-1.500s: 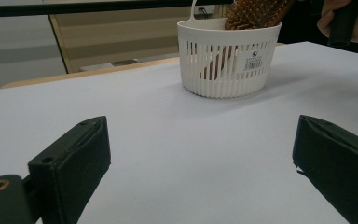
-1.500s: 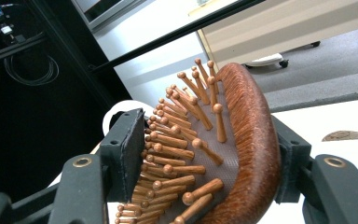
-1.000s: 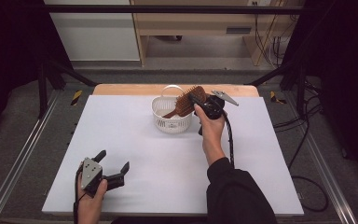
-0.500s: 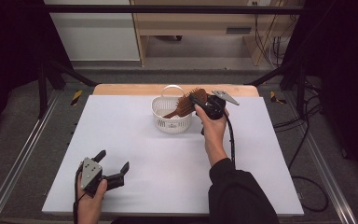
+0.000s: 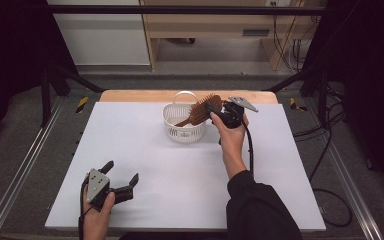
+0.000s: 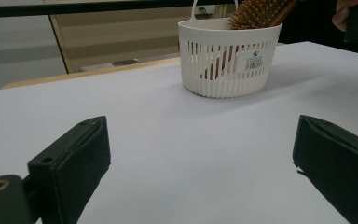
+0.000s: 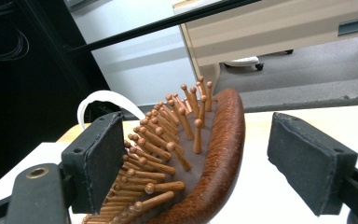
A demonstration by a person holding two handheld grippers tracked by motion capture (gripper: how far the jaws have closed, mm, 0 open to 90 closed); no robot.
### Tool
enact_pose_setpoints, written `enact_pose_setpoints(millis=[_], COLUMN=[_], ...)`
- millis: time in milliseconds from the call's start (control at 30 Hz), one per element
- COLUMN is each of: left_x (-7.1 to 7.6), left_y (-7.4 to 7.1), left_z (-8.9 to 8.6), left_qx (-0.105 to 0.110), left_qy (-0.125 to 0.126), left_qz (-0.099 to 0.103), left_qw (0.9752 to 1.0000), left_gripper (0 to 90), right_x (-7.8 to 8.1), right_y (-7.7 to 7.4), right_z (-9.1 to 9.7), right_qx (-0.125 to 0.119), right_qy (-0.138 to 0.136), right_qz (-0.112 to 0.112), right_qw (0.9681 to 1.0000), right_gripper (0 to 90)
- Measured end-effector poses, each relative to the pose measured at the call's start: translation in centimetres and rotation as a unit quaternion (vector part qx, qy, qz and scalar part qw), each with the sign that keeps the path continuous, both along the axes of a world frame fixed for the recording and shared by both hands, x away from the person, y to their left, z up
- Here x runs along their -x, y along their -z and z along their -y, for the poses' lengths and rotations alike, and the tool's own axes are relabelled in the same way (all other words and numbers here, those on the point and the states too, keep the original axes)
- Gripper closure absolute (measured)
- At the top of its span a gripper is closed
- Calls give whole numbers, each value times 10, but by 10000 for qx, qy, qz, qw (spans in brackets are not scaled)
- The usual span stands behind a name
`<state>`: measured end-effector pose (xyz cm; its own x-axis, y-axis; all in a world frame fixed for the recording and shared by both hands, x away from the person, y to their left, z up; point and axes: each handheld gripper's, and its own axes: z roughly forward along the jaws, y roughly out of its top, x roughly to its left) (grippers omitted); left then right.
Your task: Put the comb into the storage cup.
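**Hairbrush Let Go Into the Basket**

The right gripper (image 5: 215, 107) has just been opening its fingers; the hairbrush (image 7: 200, 163) is seen between them, its back clear of one pad, its bristles close to the other. The brush is judged released: it leans in the white basket (image 5: 182, 125), handle down, head over the rim at 2 o'clock. The right hand (image 5: 230, 140) is held just beside the basket. At the bench's (image 5: 180, 175) 7 o'clock corner, the left gripper (image 5: 122, 182) is rested low, fingers apart and empty.
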<state>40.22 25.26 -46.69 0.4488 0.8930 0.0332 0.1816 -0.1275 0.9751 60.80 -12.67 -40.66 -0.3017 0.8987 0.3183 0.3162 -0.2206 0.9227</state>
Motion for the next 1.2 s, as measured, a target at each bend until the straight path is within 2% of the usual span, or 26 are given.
enact_pose_setpoints(millis=[600, 667, 900, 1200], left_x=[0, 0, 0, 0], left_y=[1, 1, 1, 1], left_z=[1, 1, 1, 1], left_qx=[-11, -10, -11, -13], left_qy=[15, 16, 13, 18], left_qz=[-14, -12, -19, -20], left_qw=[10000, 10000, 10000, 10000], left_gripper=[40, 39, 40, 39], right_x=[5, 5, 7, 8], right_y=[-7, -8, -10, -14], right_z=[4, 4, 4, 6], right_qx=[-93, -14, -73, -20], right_qy=[-24, -27, -38, -67], right_qz=[137, 156, 166, 209], right_qw=[9999, 9999, 9998, 9998], right_gripper=[173, 163, 152, 141])
